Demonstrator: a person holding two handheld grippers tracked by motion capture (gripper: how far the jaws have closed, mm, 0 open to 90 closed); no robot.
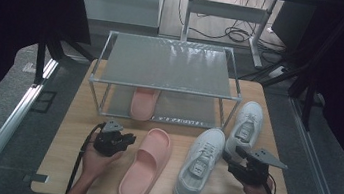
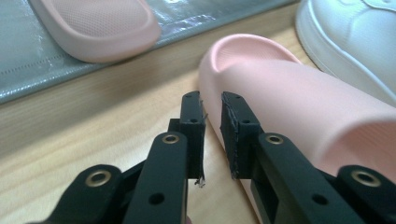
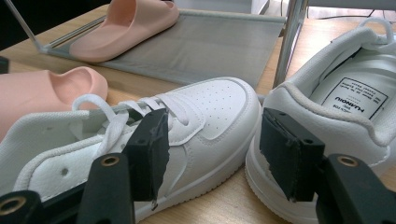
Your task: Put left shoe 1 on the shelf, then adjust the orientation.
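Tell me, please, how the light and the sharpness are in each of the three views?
High view: dim, dark at both sides, the rack top shelf shining faintly, soft overall. Left gripper view: the jaws sharp, the pink slipper on the table close and slightly soft, glare on the rack's lower shelf. Right gripper view: bright and even, the white sneakers clear, the jaws near the lens blurred.

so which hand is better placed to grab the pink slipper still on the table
Left. The left tool sits right beside the pink slipper, its nearly closed jaws at the slipper's edge and holding nothing. The right tool is open over by the white sneakers, on the far side of them from the slipper.
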